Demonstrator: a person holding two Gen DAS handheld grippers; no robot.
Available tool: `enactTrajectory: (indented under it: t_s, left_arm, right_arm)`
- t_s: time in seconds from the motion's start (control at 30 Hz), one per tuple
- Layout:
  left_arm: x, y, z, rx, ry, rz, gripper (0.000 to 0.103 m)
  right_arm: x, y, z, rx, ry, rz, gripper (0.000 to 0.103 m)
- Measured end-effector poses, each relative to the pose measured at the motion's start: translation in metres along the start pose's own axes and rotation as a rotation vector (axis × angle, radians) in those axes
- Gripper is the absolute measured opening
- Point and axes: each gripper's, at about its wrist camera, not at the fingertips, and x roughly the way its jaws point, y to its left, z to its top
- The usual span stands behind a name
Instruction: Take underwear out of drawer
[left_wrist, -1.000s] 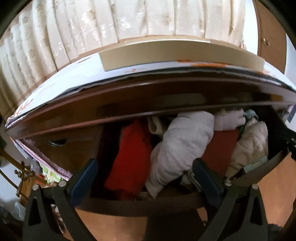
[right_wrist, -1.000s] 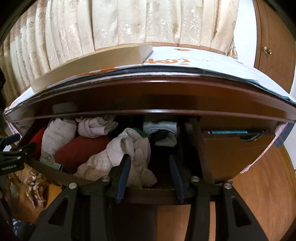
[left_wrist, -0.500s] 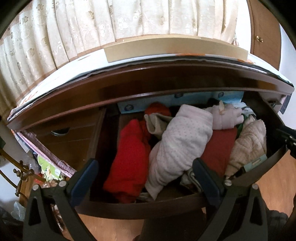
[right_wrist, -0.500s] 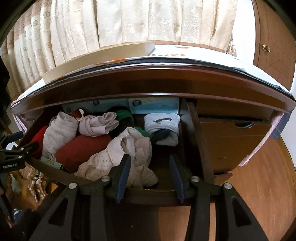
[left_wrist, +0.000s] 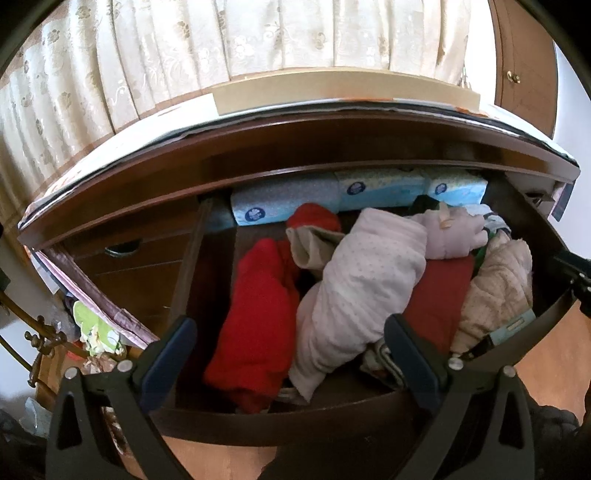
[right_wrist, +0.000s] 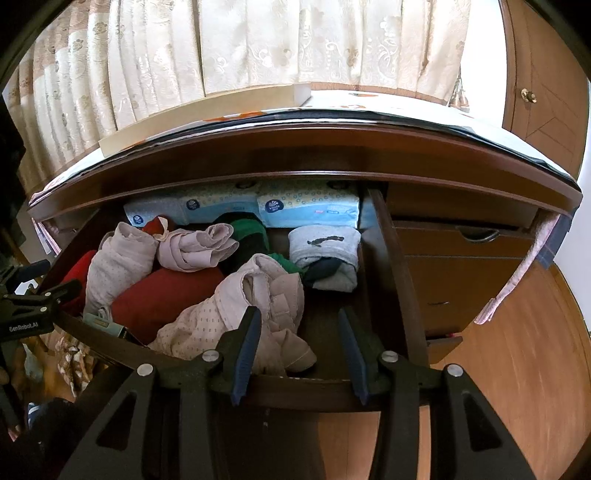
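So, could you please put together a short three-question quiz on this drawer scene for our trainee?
1. True or false: the drawer stands open with rolled garments inside.
2. Multiple choice: what lines the back of the drawer? A) shoes B) pale blue tissue packs C) books
3. Fill in: the left hand-held gripper and the right hand-held gripper each hold ____.

Key: 1 true. 2 B. 3 nothing; both are open at the drawer's front edge, the right one just ahead of the cream dotted garment.
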Motion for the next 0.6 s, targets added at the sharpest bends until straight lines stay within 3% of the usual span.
enactTrajectory:
  t_s: [0.6]
  left_arm:
    - [0.0034, -0.005, -0.0021, -0.027, 0.004, -0.012, 0.103]
  right_arm:
    - [-0.001, -0.0005, 0.0008, 0.0, 0.003, 0.001, 0.047]
